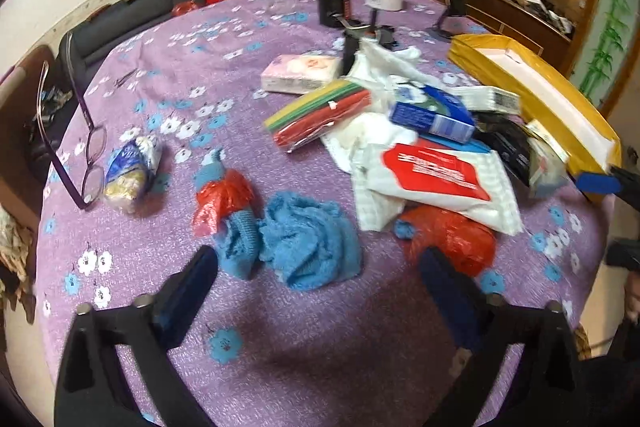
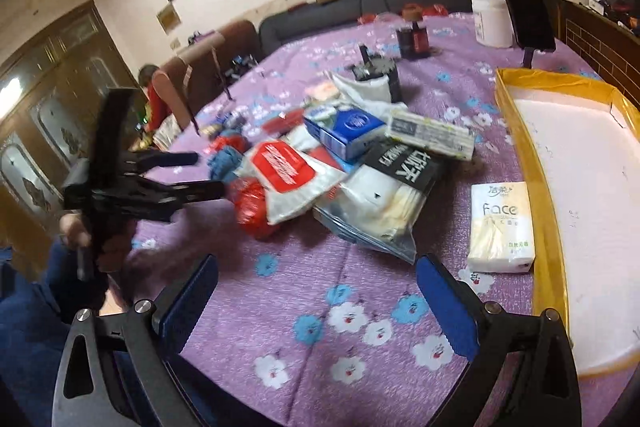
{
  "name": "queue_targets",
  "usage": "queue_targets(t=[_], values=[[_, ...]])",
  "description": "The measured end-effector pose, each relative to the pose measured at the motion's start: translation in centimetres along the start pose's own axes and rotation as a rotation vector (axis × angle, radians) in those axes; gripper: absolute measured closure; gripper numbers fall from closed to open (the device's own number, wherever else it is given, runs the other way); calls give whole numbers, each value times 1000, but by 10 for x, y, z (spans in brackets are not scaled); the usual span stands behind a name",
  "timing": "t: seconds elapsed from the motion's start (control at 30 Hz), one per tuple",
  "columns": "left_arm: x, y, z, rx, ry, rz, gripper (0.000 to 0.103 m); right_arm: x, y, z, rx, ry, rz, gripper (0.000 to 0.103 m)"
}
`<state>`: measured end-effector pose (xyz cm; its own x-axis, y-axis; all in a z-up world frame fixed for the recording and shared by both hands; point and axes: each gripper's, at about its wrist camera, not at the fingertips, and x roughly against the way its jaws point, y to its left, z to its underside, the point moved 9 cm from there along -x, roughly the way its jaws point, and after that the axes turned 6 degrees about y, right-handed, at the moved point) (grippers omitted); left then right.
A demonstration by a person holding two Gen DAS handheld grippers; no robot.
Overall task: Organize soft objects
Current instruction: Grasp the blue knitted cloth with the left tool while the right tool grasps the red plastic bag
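My left hand-held gripper hangs over the tabletop, jaws apart, nothing between them; blue knit cloth lies just ahead of its fingertips. My right hand-held gripper is also spread and empty, tissue pack just ahead to its right beside the yellow tray.

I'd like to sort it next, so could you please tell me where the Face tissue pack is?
In the right wrist view, the Face tissue pack lies on the purple tablecloth at right, beside the yellow tray's near wall.
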<state>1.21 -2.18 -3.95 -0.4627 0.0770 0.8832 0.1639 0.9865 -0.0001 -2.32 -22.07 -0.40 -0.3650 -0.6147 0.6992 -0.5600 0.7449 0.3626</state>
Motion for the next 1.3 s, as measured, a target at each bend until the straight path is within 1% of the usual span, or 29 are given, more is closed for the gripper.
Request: queue_targets(t=[0.03, 0.07, 0.13, 0.27, 0.3, 0.33, 0.4, 0.47, 0.5, 0.57, 0.67, 0.73, 0.77, 0.8, 0.87, 0.9, 0.93, 0.97, 1.0, 1.03, 1.13, 1.17, 1.2, 1.27, 1.3], values=[[-4, 3, 0, 14, 16, -5, 28, 4, 3, 0, 7, -14, -13, 2], [-9, 8, 0, 30, 34, -3, 42, 5, 7, -1, 14, -20, -22, 2], [-17, 11, -1, 54, 60, 32, 44, 9, 14, 0, 30, -26, -36, 2], [-22, 3, -5, 18, 51, 0, 44, 4, 27, 0, 64, -4, -60, 3], [-25, 0, -6, 10, 57, -12, 38, 1, 30, -1, 68, 3, -63, 3], [-29, -3, -7, 0, 63, -24, 31, -2, 33, -2, 75, 8, -70, 3], [-31, -9, -10, -14, 42, -43, 32, -9, 39, -4, 88, 21, -76, 3], [-30, -10, -11, -26, 35, -59, 48, -18, 46, -5, 96, 42, -88, 3], [-28, -9, -10, -28, 26, -69, 58, -23, 50, -5, 104, 54, -86, 3], [-23, -5, -9, -6, 19, -20, 60, -36, 58, -5, 121, 85, -87, 5], [-10, 1, -5, 18, 10, 55, 60, -51, 64, -8, 129, 119, -86, 8], [1, 1, 1, 15, 11, 108, 60, -61, 66, -9, 129, 141, -83, 16], [7, 1, 5, 4, 8, 123, 60, -67, 66, -8, 121, 164, -81, 20], [13, 1, 8, -7, 0, 135, 59, -72, 65, -8, 112, 181, -72, 23], [20, 0, 16, -25, 4, 158, 57, -79, 62, -8, 102, 195, -60, 24], [22, -2, 20, -43, 14, 173, 54, -83, 61, -8, 96, 204, -55, 24], [24, -3, 24, -57, 15, 179, 48, -85, 59, -9, 89, 208, -42, 24], [25, -3, 27, -66, 11, 176, 43, -87, 58, -12, 86, 205, -31, 24], [26, -3, 29, -73, 3, 166, 33, -89, 57, -14, 87, 204, -26, 24], [26, -2, 30, -73, -3, 164, 29, -92, 57, -17, 86, 206, -18, 24], [25, -4, 32, -76, 0, 173, 29, -100, 52, -29, 84, 191, 32, 24], [25, -6, 33, -76, 1, 179, 29, -104, 52, -31, 93, 191, 43, 27], [24, -8, 34, -81, 6, 187, 29, -108, 51, -32, 91, 197, 44, 40], [22, -11, 34, -91, 6, 183, 29, -115, 52, -30, 81, 220, 22, 60], [22, -15, 35, -103, 4, 188, 29, -117, 54, -26, 87, 230, 17, 61]])
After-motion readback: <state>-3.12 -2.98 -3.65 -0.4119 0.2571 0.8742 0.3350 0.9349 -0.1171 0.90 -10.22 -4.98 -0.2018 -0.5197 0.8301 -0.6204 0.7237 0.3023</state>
